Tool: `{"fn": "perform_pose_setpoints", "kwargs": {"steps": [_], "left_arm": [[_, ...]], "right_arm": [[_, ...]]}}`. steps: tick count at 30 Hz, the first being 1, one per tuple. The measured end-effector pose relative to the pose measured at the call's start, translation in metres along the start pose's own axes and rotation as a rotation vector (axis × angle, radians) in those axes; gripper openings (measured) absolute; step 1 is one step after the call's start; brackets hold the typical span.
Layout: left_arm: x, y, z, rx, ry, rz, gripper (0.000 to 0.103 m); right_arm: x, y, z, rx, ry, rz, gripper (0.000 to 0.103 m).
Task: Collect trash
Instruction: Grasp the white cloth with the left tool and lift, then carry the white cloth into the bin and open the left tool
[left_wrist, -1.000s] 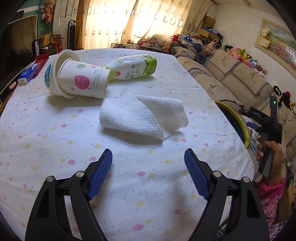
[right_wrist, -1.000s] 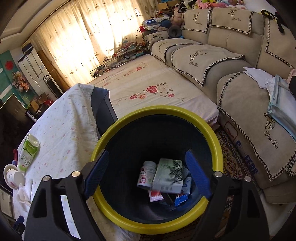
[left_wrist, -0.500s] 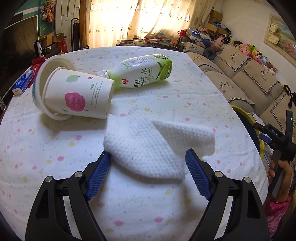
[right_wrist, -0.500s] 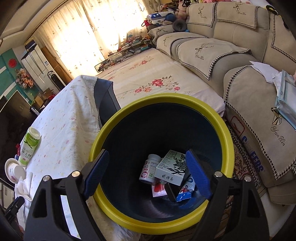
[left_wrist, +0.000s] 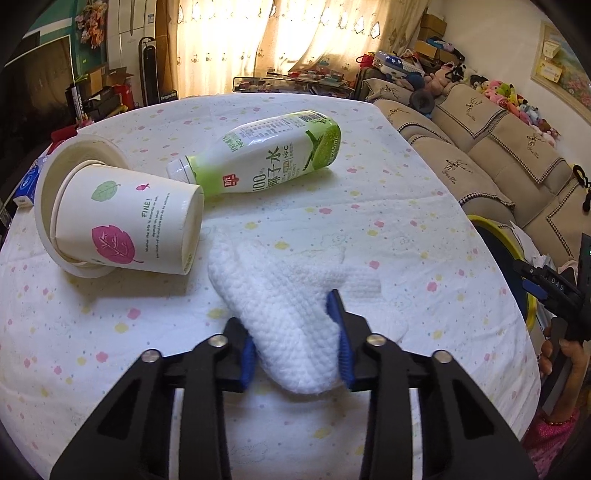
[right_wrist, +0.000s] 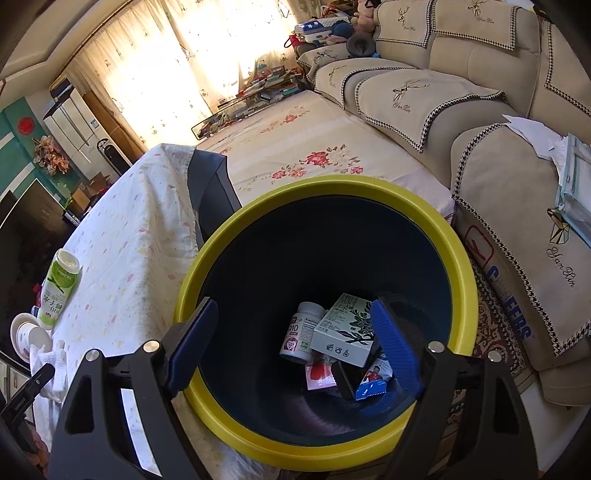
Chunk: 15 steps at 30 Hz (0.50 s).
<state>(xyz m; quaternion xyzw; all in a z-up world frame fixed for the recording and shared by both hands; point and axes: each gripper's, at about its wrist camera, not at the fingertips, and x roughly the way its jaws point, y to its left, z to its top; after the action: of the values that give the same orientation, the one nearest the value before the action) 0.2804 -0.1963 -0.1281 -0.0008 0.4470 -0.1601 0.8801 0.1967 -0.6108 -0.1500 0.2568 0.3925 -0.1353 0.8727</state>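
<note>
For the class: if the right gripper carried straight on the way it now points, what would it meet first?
Probably the trash lying in the bin: the open right gripper points down into its mouth, toward the white box and pill bottle. Nothing shows in between, though depth is unclear.

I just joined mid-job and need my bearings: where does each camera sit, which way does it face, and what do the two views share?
Left wrist: on the left gripper, angled down at the table; jaws closing on the white towel; the person's other hand shows at right.
Right wrist: on the open right gripper, looking down into the yellow-rimmed bin.
Shared: green bottle, paper cup, towel, bin.
</note>
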Motion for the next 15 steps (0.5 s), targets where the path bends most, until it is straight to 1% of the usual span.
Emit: {"fn": "perform_pose_setpoints", "kwargs": {"steps": [1, 4, 7, 15], "left_arm": [[0.0, -0.001, 0.0, 0.003, 0.001, -0.001, 0.022], [-0.002, -0.007, 0.001, 0.013, -0.002, -0.012, 0.014], [-0.011, -0.019, 0.003, 0.045, -0.024, -0.017, 0.013], [-0.035, -0.07, 0.021, 0.149, -0.072, -0.093, 0.013]], "right_arm": [[0.0, -0.001, 0.0, 0.0, 0.001, 0.0, 0.08], [0.0, -0.005, -0.001, 0.01, 0.001, 0.002, 0.08], [-0.002, -0.008, -0.001, 0.021, -0.002, 0.006, 0.08], [-0.019, -0.021, 0.0, 0.046, -0.043, 0.019, 0.08]]}}
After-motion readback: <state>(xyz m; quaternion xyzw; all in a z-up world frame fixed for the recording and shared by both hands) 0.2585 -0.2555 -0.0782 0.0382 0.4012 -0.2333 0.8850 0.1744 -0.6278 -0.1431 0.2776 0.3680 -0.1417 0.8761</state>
